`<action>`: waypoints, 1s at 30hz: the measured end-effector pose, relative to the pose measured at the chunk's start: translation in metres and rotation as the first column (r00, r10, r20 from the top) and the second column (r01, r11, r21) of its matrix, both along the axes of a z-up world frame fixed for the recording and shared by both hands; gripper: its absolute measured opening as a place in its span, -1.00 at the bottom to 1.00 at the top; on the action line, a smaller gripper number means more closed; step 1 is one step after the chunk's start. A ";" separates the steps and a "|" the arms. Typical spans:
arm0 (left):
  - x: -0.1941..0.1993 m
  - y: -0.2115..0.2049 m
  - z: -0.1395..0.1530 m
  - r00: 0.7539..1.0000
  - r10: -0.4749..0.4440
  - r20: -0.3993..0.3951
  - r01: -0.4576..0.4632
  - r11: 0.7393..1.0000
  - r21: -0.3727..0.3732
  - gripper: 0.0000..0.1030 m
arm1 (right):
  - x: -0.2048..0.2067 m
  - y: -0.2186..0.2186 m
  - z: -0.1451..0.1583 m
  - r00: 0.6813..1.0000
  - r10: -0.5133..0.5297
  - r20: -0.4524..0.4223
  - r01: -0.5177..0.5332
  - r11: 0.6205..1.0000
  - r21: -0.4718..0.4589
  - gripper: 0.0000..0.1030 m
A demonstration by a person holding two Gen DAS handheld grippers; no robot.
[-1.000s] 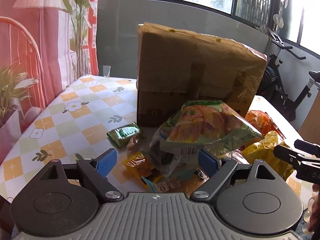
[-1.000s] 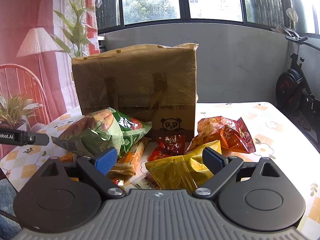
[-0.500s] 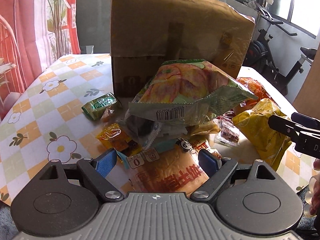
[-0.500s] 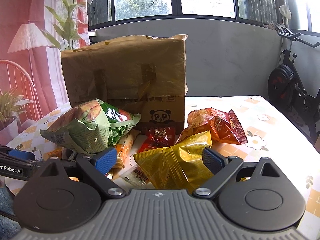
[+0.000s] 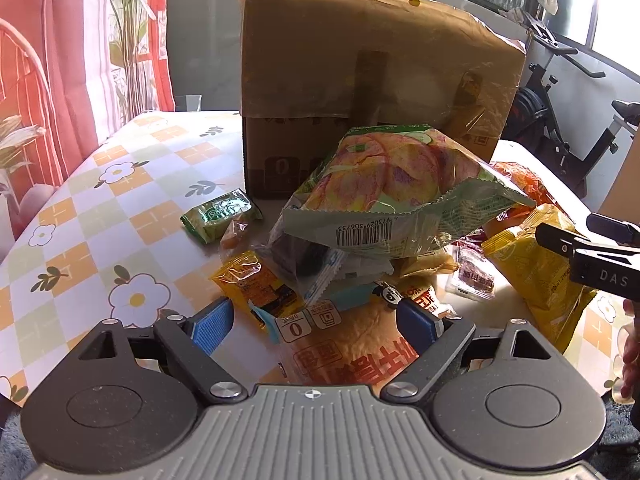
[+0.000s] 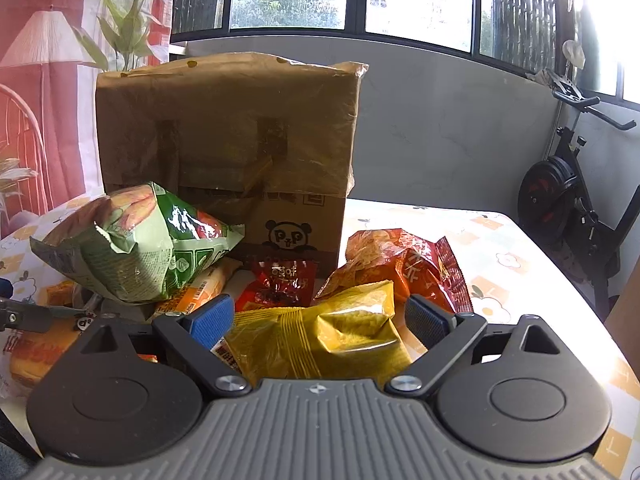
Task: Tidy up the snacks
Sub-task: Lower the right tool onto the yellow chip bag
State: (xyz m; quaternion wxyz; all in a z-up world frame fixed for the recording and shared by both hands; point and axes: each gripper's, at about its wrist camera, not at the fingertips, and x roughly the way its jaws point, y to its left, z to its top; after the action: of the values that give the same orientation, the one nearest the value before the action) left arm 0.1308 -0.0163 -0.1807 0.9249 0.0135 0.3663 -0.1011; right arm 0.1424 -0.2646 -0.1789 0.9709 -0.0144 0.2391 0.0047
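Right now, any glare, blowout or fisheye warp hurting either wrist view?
Right wrist: window blown out at upper right, table edge washed white. Left wrist: sheen on the green chip bag, barcode still readable; cardboard box edges bow. Both sharp.

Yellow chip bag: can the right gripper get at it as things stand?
Probably yes. The right gripper stands open, with the yellow chip bag lying directly between and ahead of its blue pads, nothing on top of it. The red bag sits just behind and could get nudged.
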 end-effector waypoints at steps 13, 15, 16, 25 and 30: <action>0.003 0.007 -0.003 0.999 0.029 0.016 -0.029 0.999 0.013 0.74 | -0.004 -0.021 -0.028 0.996 -0.008 -0.084 0.019 0.992 0.126 0.59; 0.004 0.010 -0.002 0.998 0.050 0.026 -0.051 0.998 0.021 0.74 | -0.009 -0.020 -0.026 0.998 0.007 -0.060 0.001 0.991 0.135 0.56; 0.005 0.012 -0.001 0.998 0.059 0.029 -0.059 0.998 0.020 0.74 | -0.010 -0.019 -0.025 0.999 0.010 -0.049 -0.004 0.991 0.135 0.55; 0.011 0.028 0.000 0.994 0.111 0.013 -0.111 0.994 -0.010 0.73 | -0.017 -0.018 -0.017 1.000 0.019 0.010 -0.020 0.986 0.165 0.53; 0.015 0.042 0.000 0.989 0.149 -0.009 -0.149 0.988 -0.051 0.53 | -0.019 -0.017 -0.017 1.000 0.023 0.015 -0.025 0.985 0.172 0.53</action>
State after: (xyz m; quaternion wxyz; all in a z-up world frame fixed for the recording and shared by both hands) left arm 0.1462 0.0256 -0.1807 0.9290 -0.0378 0.3659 -0.0411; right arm 0.1234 -0.2815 -0.1954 0.9698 0.0668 0.2315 0.0369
